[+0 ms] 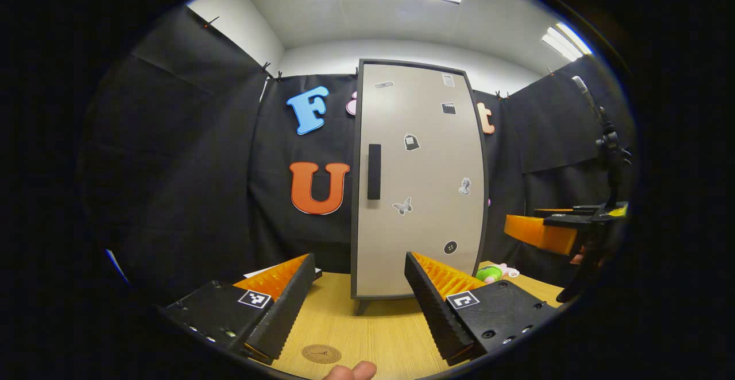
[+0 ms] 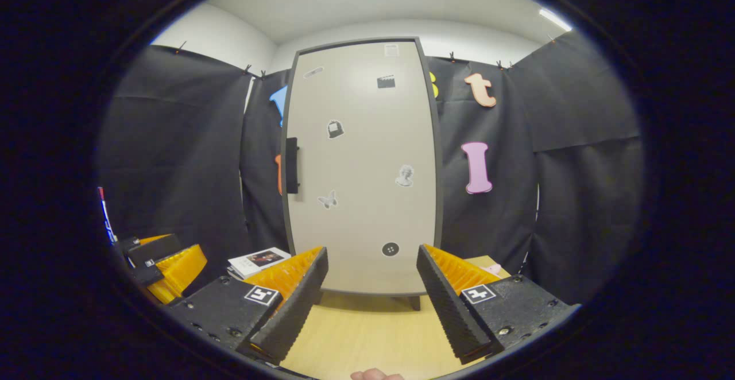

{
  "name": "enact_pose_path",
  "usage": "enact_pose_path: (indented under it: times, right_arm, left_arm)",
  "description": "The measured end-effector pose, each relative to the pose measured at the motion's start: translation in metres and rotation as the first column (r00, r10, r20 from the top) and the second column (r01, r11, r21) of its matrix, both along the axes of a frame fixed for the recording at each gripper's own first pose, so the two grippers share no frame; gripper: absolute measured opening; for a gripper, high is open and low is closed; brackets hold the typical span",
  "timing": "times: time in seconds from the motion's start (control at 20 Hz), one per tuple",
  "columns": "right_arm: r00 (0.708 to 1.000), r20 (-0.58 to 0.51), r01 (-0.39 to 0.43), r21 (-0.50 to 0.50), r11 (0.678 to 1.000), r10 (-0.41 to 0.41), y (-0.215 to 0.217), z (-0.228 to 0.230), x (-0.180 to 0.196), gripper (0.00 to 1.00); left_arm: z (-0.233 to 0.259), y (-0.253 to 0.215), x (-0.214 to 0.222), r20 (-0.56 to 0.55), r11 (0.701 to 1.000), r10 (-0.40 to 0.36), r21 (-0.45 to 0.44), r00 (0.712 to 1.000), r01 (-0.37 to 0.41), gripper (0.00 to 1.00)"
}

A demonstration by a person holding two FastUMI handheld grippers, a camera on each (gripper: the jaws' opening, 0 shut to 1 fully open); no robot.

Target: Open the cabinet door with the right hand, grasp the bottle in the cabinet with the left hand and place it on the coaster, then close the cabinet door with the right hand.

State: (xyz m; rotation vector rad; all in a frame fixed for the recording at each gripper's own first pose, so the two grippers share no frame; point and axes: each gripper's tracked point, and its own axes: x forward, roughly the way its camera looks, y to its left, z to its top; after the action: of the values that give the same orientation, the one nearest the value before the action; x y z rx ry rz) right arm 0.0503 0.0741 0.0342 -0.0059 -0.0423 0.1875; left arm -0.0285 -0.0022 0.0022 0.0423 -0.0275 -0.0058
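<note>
Left gripper view has the left hand-held gripper point(image 1: 360, 297) spread wide and empty above the coaster point(image 1: 321, 353) on the table point(image 1: 379, 328), in front of the cabinet point(image 1: 419, 179). Right gripper view has the right hand-held gripper point(image 2: 372, 297) equally wide and empty, probably readied for the door handle point(image 2: 291, 165). With the cabinet door shut, the bottle inside is hidden.

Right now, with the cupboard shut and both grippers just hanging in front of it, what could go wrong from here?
1. The handle is a slim bar at the door's left edge; the open right hand-held gripper might slip off it.
2. The swinging door may hit the left hand-held gripper, which waits open in front.
3. The coaster is small and lies near the table's front edge, so the bottle could land off-centre.
</note>
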Motion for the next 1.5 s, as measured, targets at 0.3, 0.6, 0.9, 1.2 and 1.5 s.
enact_pose_path:
  times: [0.3,0.6,0.9,1.2,1.5]
  right_arm:
    - [0.994,0.057,-0.087,-0.013,0.996,0.088,0.051,0.031,0.036,1.00]
    - [0.989,0.078,-0.124,-0.010,0.992,0.124,0.094,0.046,0.064,1.00]
    - [0.987,0.062,-0.145,-0.023,0.989,0.146,0.138,0.062,0.126,1.00]
    - [0.986,0.059,-0.152,-0.039,0.988,0.154,0.177,0.075,0.173,1.00]
    - [0.988,0.030,-0.149,-0.048,0.988,0.151,0.204,0.076,0.203,1.00]
  left_arm:
    - [-0.010,0.006,-0.006,-0.027,1.000,0.010,-0.006,1.000,-0.011,0.95]
    - [-0.006,0.009,-0.007,-0.018,1.000,0.011,-0.019,1.000,-0.012,0.95]
    - [-0.010,0.011,-0.010,-0.024,1.000,0.000,-0.020,1.000,0.000,0.95]
    - [-0.015,0.024,-0.010,-0.038,1.000,0.018,-0.019,0.999,-0.019,0.95]
    - [-0.015,0.035,-0.007,-0.042,0.999,0.028,-0.018,0.999,-0.029,0.95]
